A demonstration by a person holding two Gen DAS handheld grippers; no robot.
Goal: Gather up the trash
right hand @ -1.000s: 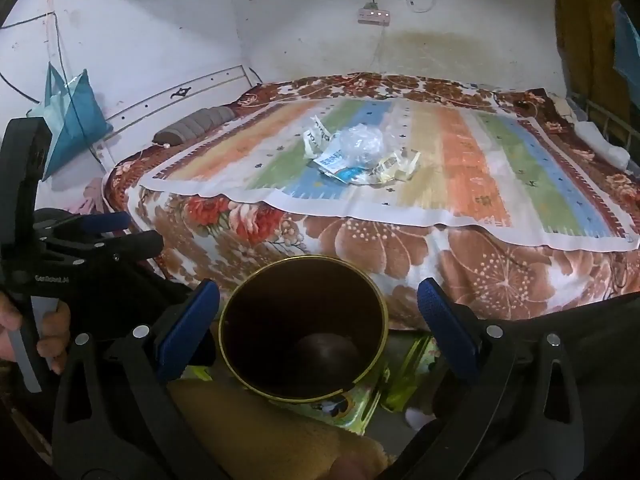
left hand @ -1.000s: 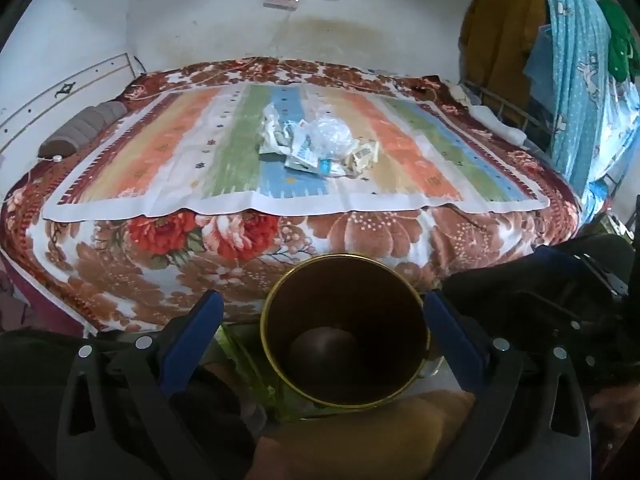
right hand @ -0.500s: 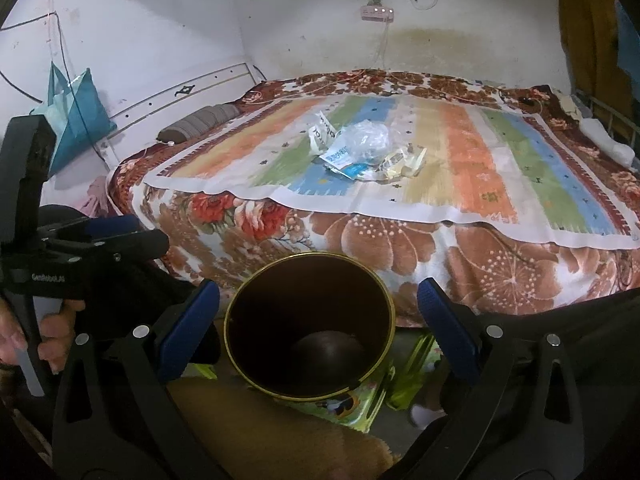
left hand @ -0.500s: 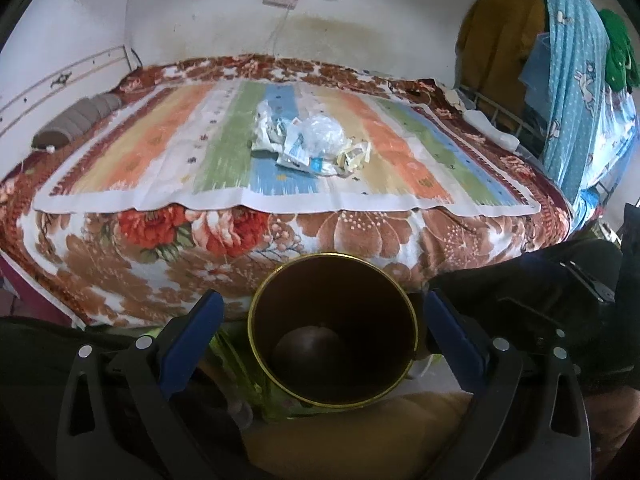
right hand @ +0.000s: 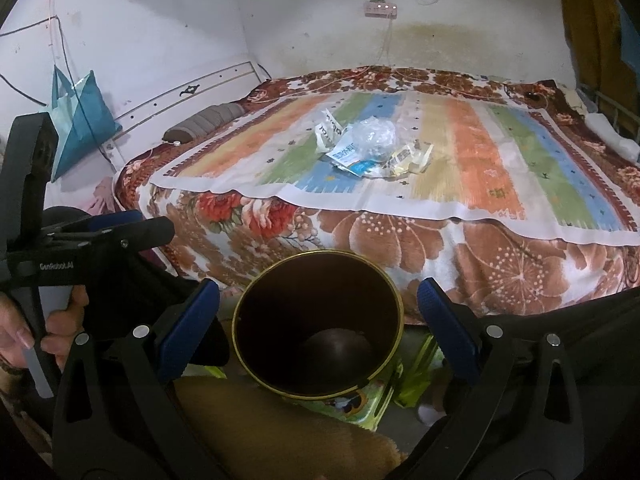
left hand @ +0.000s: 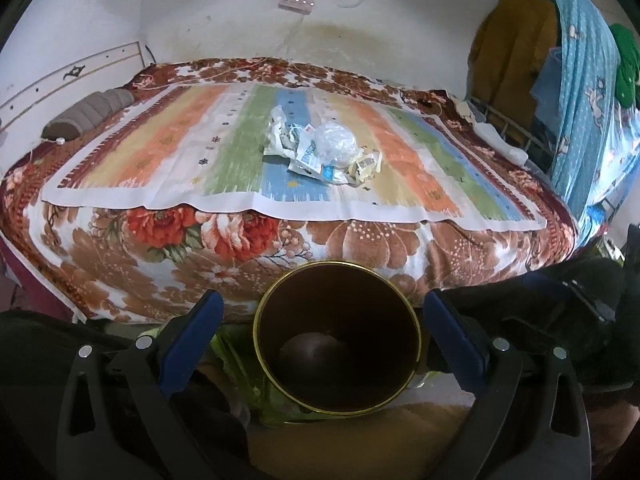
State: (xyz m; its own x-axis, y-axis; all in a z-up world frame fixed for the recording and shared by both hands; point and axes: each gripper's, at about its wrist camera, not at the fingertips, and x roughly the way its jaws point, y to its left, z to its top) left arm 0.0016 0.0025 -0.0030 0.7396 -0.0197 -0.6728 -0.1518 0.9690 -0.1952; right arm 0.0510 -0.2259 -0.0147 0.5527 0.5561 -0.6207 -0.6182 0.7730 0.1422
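Observation:
A pile of trash (left hand: 324,152), crumpled clear plastic and several wrappers, lies on the striped sheet (left hand: 168,168) in the middle of the bed; it also shows in the right wrist view (right hand: 372,152). A dark round bin with a gold rim (left hand: 338,344) stands on the floor before the bed, also in the right wrist view (right hand: 318,328). My left gripper (left hand: 320,336) is open and empty, its blue fingers either side of the bin, above it. My right gripper (right hand: 318,320) is open and empty in the same stance.
The bed has a floral blanket (left hand: 120,256) hanging over its near edge. A grey bolster (left hand: 88,114) lies at the left. Clothes (left hand: 576,92) hang at the right. A teal bag (right hand: 80,120) hangs on the left wall. Green packaging (right hand: 360,404) lies by the bin.
Both cameras have shifted slightly, so the bed and trash pile sit a little differently in view. The bin stays between the fingers. Both grippers remain open.

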